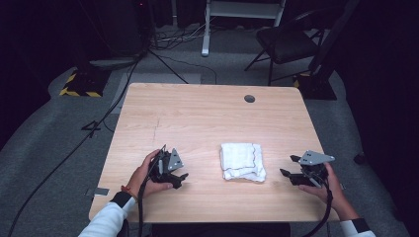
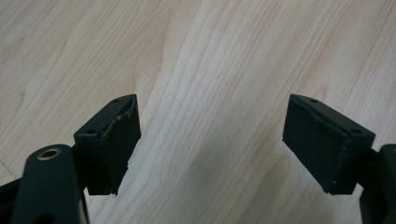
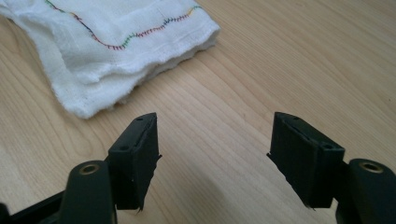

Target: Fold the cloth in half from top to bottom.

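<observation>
No brand, label or readable writing shows anywhere; the nearest thing to a mark is a wavy line of many-coloured stitching along one hem of the folded white cloth (image 3: 112, 46).

That cloth (image 1: 241, 161) is the landmark: it lies flat on the bench (image 1: 197, 118), in the near half and a little right of the middle, with nothing touching it. Nearest the person, the left gripper (image 1: 181, 178) sits to the cloth's left, well apart from it, held low over the wood in the left hand (image 1: 143, 177). Its jaws are released and stand wide, with bare bench between them in the left gripper view (image 2: 210, 140). The right gripper (image 1: 290, 168) is on the cloth's right, near it but apart, in the right hand (image 1: 332, 190); its jaws are released too, spread wide and grasping nothing, and point toward the cloth's near corner in the right gripper view (image 3: 212, 158).

Nothing stands between either gripper and the cloth.

Beyond the cloth the bench is plain wood up to a round grey cable hole (image 1: 249, 98) near the far edge. Farther off, on the grey floor, stand a dark folding chair (image 1: 286, 42), a white frame leg (image 1: 205, 29), loose black cables (image 1: 99, 123) and a yellow-and-black striped base (image 1: 79, 84).
</observation>
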